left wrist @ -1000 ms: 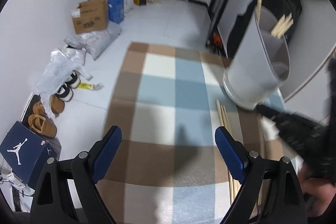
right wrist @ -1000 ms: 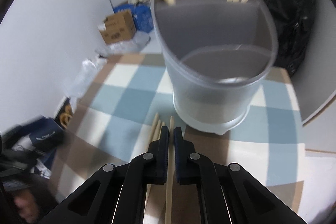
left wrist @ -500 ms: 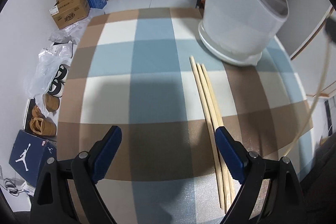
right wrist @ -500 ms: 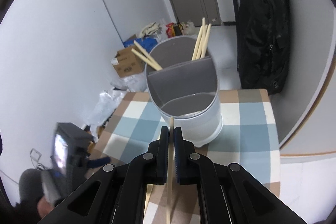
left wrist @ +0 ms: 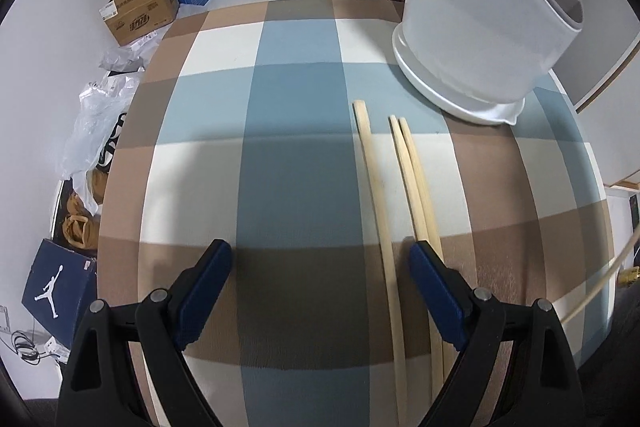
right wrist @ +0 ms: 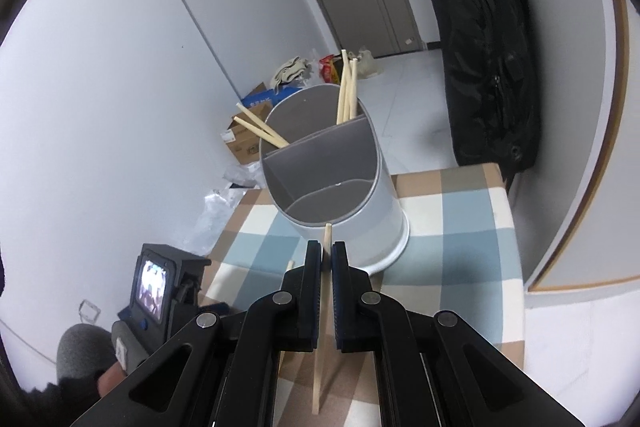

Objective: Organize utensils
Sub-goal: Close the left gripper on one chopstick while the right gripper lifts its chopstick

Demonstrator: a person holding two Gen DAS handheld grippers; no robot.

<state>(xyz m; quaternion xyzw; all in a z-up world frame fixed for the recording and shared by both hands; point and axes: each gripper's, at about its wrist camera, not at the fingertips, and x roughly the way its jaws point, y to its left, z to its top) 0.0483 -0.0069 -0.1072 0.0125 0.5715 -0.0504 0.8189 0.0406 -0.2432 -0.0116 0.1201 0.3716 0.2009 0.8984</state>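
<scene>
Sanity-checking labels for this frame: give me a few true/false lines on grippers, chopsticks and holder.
1. The right gripper is shut on a chopstick. True.
2. The left gripper grips a chopstick. False: it is open and empty.
3. Three chopsticks lie on the checked cloth. True.
4. The holder is empty. False: chopsticks stand in its two back compartments; only the front one looks empty.

Both wrist views share the utensil holder [left wrist: 480, 27].
</scene>
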